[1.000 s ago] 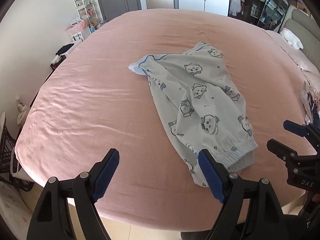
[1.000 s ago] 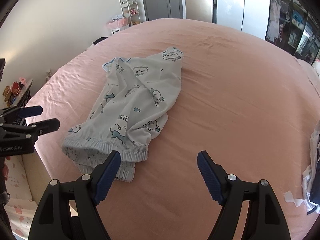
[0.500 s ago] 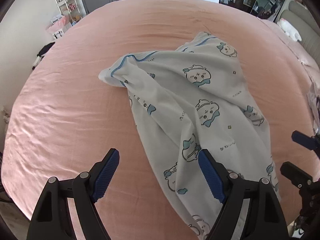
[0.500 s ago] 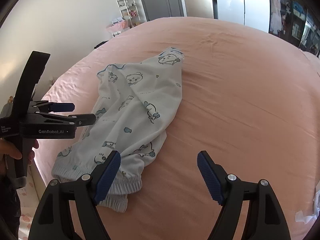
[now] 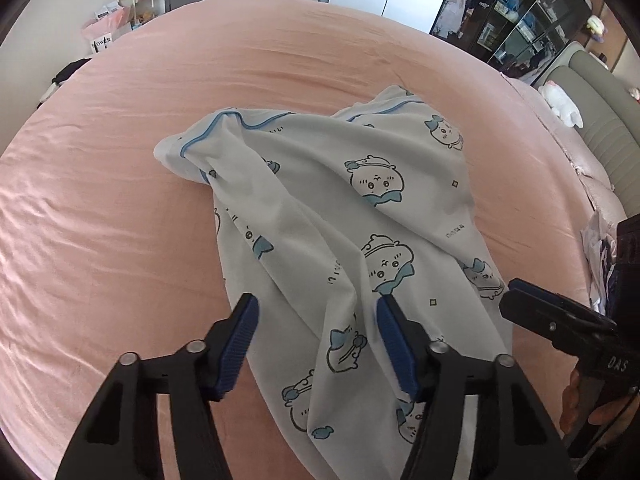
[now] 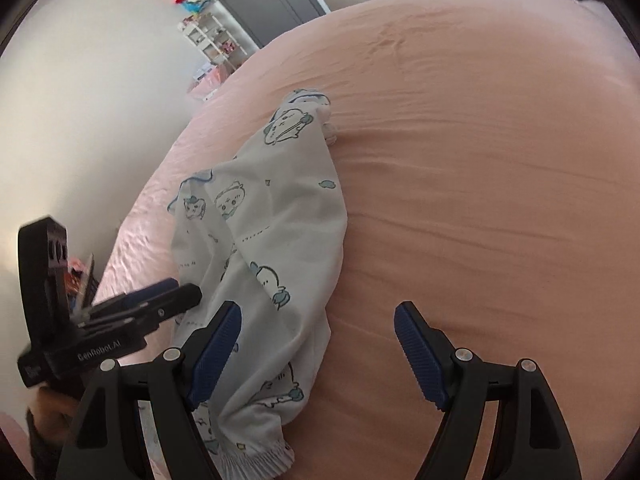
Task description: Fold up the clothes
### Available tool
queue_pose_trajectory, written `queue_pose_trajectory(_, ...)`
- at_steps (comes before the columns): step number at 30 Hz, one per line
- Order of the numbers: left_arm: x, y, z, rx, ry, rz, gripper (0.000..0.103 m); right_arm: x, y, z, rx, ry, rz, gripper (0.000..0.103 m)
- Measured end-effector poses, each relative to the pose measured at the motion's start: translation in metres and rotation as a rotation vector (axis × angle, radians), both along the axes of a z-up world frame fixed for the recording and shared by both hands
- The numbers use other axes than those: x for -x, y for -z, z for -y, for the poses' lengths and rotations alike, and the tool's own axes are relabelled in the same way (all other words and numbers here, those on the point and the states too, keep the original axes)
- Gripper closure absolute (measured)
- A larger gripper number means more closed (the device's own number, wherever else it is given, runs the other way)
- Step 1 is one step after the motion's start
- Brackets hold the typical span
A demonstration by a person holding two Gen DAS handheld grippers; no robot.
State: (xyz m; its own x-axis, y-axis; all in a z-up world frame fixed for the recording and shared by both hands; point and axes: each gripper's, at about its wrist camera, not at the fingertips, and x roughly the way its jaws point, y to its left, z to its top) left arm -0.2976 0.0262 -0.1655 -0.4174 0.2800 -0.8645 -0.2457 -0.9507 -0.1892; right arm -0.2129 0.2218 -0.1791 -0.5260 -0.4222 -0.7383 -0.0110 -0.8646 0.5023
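Pale pyjama trousers (image 5: 360,216) with a cartoon animal print and blue piping lie crumpled on the pink bed sheet (image 5: 120,220). My left gripper (image 5: 316,340) hovers low over their middle, open but with a narrowed gap, and cloth lies under and between the blue pads (image 5: 240,340). It also shows in the right wrist view as the left gripper (image 6: 160,300), at the trousers' left edge. My right gripper (image 6: 320,332) is open over the trousers (image 6: 272,220) near the elastic cuff (image 6: 256,456), its left pad above the fabric. The right gripper (image 5: 560,320) appears beside the cloth's right edge.
A grey headboard (image 5: 600,120) with a white soft toy (image 5: 560,104) stands at the far right. Other clothes (image 5: 600,252) are piled at the bed's right edge. A white shelf rack (image 6: 212,36) and wardrobes stand beyond the bed. A hand (image 5: 588,404) holds the right gripper.
Both grippers have moved forward and down, close over the trousers. The left gripper's jaws have narrowed. The right gripper has tilted towards the left gripper.
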Motion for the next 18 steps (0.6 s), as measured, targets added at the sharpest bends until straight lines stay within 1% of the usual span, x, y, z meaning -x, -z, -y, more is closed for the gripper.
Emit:
queue_pose_trajectory(1,0.0,0.001,0.0,0.005,0.001,-0.001,0.061,0.002,0.003,-0.003,0.037,0.022,0.009,0.024)
queue_pose_trajectory(3,-0.002,0.004,-0.002,0.016,0.008,-0.005,0.061,0.006,0.009,-0.007,0.084,0.039,0.027,0.024)
queue_pose_trajectory(7,-0.006,0.005,-0.001,0.022,0.014,-0.02,0.061,0.01,0.013,-0.005,0.084,0.035,0.025,0.025)
queue_pose_trajectory(9,-0.007,0.004,-0.002,0.027,0.017,-0.029,0.066,0.011,0.013,-0.002,0.077,0.02,0.022,0.026)
queue_pose_trajectory(10,-0.007,0.003,-0.004,0.022,0.02,-0.034,0.072,0.011,0.013,0.0,0.074,0.013,0.02,0.033)
queue_pose_trajectory(11,-0.007,0.002,-0.006,0.015,0.024,-0.039,0.073,0.012,0.013,0.002,0.071,0.006,0.018,0.043)
queue_pose_trajectory(12,-0.007,0.0,-0.007,0.011,0.024,-0.045,0.073,0.012,0.013,0.003,0.068,-0.001,0.017,0.047)
queue_pose_trajectory(14,-0.007,-0.002,-0.009,-0.009,0.042,-0.044,0.073,0.013,0.013,0.007,0.061,-0.016,0.013,0.052)
queue_pose_trajectory(16,-0.007,0.001,-0.011,-0.021,0.056,-0.024,0.073,0.014,0.012,0.01,0.054,-0.03,0.01,0.054)
queue_pose_trajectory(18,-0.007,0.006,-0.013,0.003,0.059,-0.012,0.073,0.015,0.012,0.013,0.048,-0.045,0.007,0.059)
